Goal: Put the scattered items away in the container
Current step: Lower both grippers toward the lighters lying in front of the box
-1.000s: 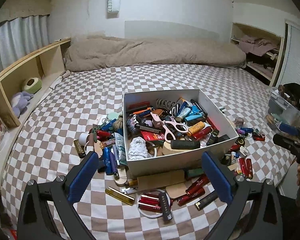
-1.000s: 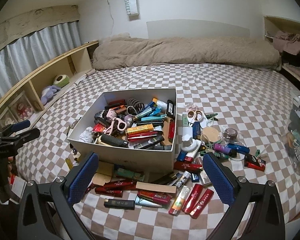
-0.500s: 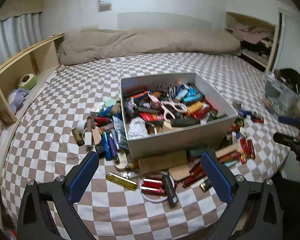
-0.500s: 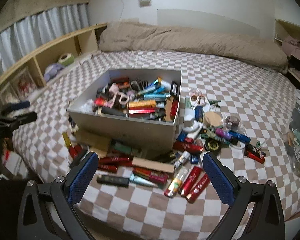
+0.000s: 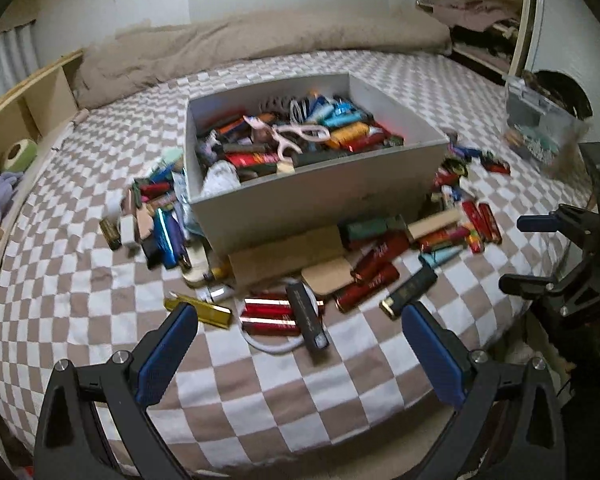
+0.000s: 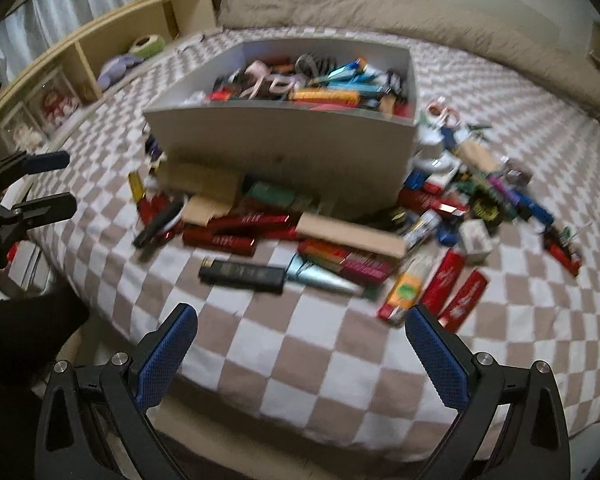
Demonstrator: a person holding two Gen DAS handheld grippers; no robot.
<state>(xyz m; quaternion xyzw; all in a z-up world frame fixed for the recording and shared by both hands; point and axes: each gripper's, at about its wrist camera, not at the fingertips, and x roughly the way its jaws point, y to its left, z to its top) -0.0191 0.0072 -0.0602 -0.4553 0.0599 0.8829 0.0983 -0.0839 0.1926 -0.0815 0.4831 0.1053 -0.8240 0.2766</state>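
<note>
On the checkered bed (image 5: 80,312), my left hand-held gripper (image 5: 300,332) hung with its fingers apart, holding nothing. Just beyond it lay a gold bar (image 5: 198,310) and a black stick (image 5: 307,316). Midway stood the grey box (image 5: 320,196), already piled high. Plenty was left around it: red tubes (image 6: 220,236), a black lighter (image 6: 242,276). My right hand-held gripper (image 6: 300,338) was spread too, empty.

Matt cardboard box (image 5: 320,196), glossy tubes (image 5: 374,256)
</note>
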